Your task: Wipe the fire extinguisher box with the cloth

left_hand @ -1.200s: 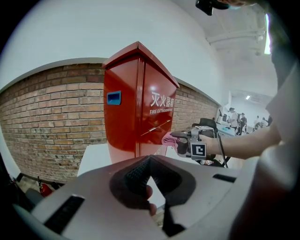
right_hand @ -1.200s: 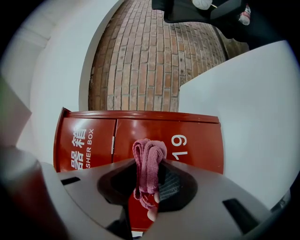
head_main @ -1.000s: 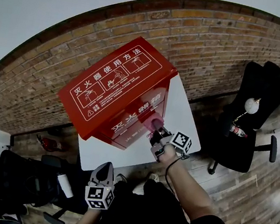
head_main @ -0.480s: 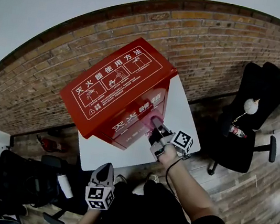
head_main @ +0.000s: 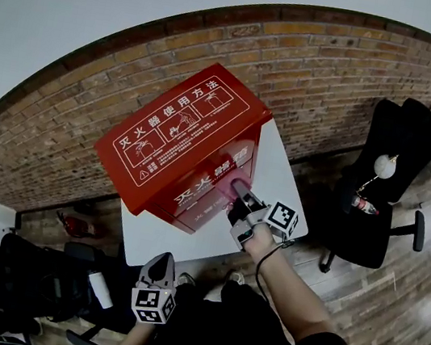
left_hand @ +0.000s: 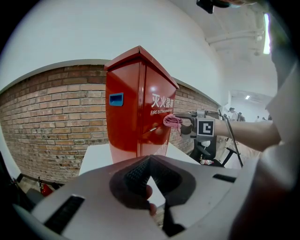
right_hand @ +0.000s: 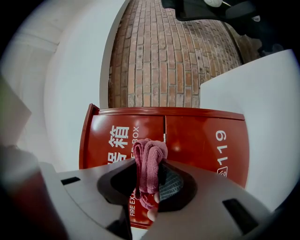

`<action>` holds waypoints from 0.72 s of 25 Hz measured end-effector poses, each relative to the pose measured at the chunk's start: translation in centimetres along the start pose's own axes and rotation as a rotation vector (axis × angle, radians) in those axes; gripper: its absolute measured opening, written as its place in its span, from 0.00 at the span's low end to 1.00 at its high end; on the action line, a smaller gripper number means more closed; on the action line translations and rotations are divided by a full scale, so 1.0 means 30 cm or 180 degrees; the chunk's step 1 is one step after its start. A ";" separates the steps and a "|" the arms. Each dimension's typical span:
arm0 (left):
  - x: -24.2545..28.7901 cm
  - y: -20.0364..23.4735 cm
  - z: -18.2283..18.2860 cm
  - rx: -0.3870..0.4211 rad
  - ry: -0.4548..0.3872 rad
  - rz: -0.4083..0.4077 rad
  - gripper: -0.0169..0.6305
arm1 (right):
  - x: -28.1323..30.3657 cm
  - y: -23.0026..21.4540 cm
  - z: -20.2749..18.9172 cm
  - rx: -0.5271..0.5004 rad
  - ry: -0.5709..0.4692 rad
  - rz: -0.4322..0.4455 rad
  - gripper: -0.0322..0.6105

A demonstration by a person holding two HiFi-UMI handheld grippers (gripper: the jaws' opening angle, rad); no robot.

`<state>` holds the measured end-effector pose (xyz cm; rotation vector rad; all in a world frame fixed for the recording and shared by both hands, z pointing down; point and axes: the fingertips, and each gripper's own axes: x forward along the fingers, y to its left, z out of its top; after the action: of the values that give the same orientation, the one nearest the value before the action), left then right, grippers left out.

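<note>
A red fire extinguisher box (head_main: 180, 141) with white lettering stands on a white table (head_main: 276, 178); it also fills the middle of the left gripper view (left_hand: 138, 110) and the right gripper view (right_hand: 187, 136). My right gripper (head_main: 238, 196) is shut on a folded pink cloth (right_hand: 147, 164) and holds the cloth (head_main: 240, 190) against the box's front door. From the left gripper view the cloth (left_hand: 171, 121) shows touching the box front. My left gripper (head_main: 158, 269) hangs low, away from the box, jaws closed with nothing between them.
A brick wall (head_main: 341, 58) runs behind the table. A black office chair (head_main: 386, 180) stands to the right on the wooden floor. Dark bags and a chair (head_main: 42, 278) sit at lower left. A red object (head_main: 76, 224) lies under the table.
The right gripper with the cloth has shifted slightly across the box front. The left gripper has stayed where it was.
</note>
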<state>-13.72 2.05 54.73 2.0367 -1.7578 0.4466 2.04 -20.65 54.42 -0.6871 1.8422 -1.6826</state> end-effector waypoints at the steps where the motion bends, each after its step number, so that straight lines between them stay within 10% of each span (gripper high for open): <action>1: 0.000 0.001 0.000 0.0005 -0.0002 0.0001 0.07 | -0.001 0.011 0.000 -0.0007 0.0003 0.0000 0.22; 18: 0.014 0.008 0.002 -0.0014 -0.0029 0.0018 0.07 | 0.004 0.233 -0.005 -0.0039 0.0059 0.0274 0.22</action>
<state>-13.91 1.63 54.90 2.0344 -1.7689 0.4355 1.80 -20.01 47.46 -0.5905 1.8691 -1.6290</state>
